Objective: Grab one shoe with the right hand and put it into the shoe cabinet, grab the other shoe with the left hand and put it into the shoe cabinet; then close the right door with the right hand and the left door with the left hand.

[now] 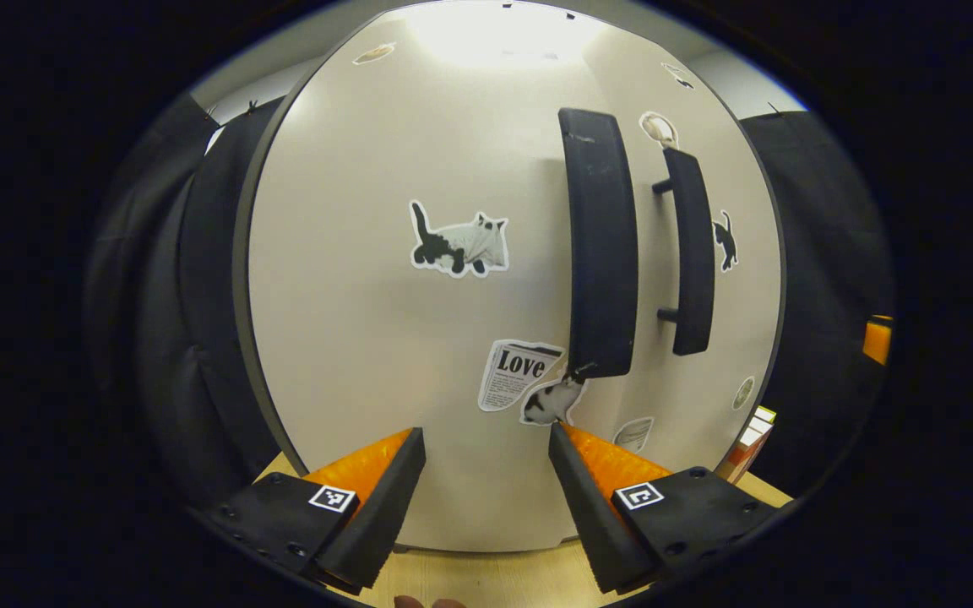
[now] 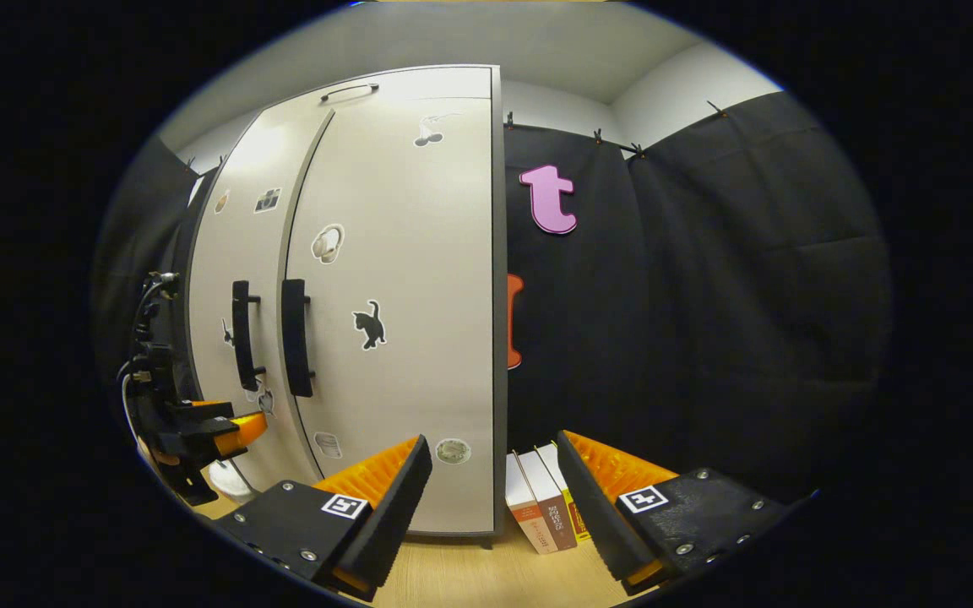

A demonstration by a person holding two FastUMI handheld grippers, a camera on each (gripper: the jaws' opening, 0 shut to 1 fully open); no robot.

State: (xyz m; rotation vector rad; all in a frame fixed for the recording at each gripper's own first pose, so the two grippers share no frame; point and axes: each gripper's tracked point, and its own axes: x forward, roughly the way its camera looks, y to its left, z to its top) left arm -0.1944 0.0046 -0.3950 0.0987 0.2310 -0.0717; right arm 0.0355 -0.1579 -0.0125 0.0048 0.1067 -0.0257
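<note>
Shoe cabinet [image 2: 385,321]: pale, both doors shut, standing on the wooden floor [image 2: 486,574] against the black cloth wall; shoes not visible.
Left door [image 1: 419,279]: carries a cat sticker [image 1: 459,242] and a newspaper sticker [image 1: 513,373] headed "Love".
Door handles [image 1: 598,245]: two dark vertical bars, side by side.
Books [image 2: 544,507]: three, upright, just right of the cabinet; spines unreadable.
Left gripper [image 1: 486,447]: fingers wide apart, empty, close before the left door.
Right gripper [image 2: 493,456]: fingers wide apart, empty.
</note>
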